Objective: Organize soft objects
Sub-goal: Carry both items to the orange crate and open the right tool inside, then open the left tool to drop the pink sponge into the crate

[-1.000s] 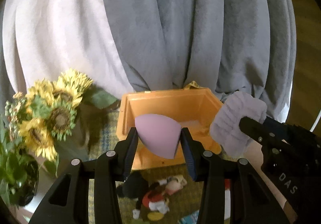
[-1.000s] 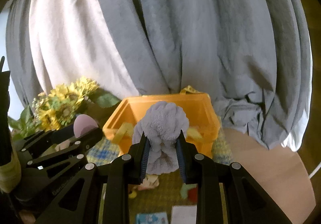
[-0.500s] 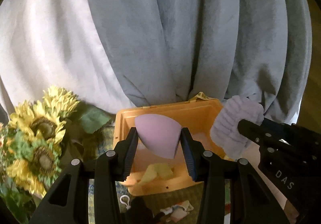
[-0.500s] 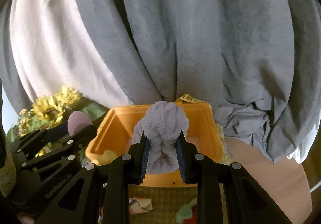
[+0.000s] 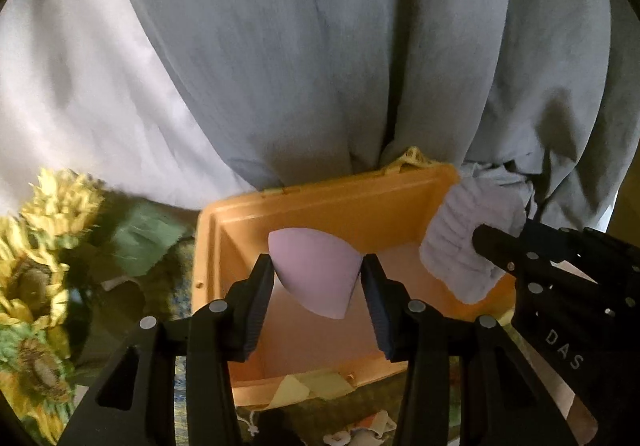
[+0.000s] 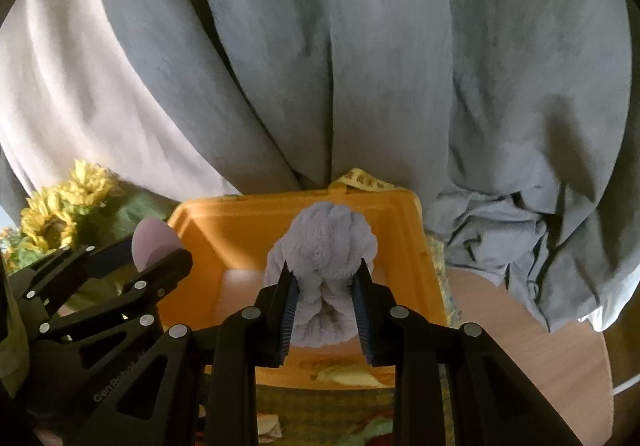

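My left gripper point(image 5: 318, 266) is shut on a pink makeup sponge point(image 5: 314, 276) and holds it over the open orange bin point(image 5: 320, 202). My right gripper point(image 6: 324, 270) is shut on a fluffy lilac-grey scrunchie point(image 6: 324, 246), also above the bin point(image 6: 408, 238). In the left wrist view the scrunchie point(image 5: 464, 242) hangs over the bin's right wall, held by the right gripper point(image 5: 492, 242). In the right wrist view the sponge point(image 6: 152, 242) and left gripper point(image 6: 160, 252) are at the bin's left edge. The bin floor looks pale and bare.
Artificial sunflowers point(image 5: 36, 246) stand left of the bin. Grey and white curtains point(image 5: 320, 66) hang right behind it. A patterned cloth with small toys point(image 5: 360, 430) lies in front. A round wooden table point(image 6: 540, 346) shows at the right.
Both grippers moved forward and up over the bin with their objects. The bin now fills the lower centre of both views, and its inside shows.
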A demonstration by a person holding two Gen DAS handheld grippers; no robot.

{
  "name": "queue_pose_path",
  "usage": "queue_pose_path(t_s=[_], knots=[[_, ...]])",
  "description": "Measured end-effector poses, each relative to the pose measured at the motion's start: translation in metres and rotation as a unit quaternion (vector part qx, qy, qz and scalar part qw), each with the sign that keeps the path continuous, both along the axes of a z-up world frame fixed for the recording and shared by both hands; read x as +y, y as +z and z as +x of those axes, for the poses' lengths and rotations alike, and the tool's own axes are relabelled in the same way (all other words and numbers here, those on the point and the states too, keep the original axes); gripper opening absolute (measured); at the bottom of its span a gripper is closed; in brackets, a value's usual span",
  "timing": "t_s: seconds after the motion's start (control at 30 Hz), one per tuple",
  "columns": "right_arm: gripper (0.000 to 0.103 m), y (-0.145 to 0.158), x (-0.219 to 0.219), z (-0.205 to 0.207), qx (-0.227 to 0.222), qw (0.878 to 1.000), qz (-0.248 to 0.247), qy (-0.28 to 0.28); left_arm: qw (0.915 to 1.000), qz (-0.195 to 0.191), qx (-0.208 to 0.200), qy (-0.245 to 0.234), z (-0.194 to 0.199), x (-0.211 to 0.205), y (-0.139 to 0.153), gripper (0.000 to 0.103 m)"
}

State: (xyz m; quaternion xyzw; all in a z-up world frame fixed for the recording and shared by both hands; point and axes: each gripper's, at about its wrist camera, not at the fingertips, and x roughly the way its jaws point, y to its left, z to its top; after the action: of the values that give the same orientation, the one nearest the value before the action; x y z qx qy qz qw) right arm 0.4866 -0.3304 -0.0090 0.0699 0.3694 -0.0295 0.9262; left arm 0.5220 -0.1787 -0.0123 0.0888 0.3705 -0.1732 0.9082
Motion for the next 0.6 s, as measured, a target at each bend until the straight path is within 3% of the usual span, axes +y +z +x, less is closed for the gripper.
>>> queue_pose_path(t_s=[0.2,0.43,0.6], knots=[[0.044,-0.015,-0.005,0.016,0.028,1.000,-0.002,-0.004,0.9999,0.008,0.002,0.008,0.007,-0.001,-0.006,0.064],[0.054,-0.021,-0.010,0.016,0.038,0.999,-0.001,-0.014,0.9995,0.016,-0.007,0.027,0.002,0.005,-0.006,0.082],[0.060,-0.015,-0.007,0.004,0.033,0.999,-0.011,-0.022,0.9988,0.015,-0.017,0.042,-0.014,0.014,-0.002,0.083]])
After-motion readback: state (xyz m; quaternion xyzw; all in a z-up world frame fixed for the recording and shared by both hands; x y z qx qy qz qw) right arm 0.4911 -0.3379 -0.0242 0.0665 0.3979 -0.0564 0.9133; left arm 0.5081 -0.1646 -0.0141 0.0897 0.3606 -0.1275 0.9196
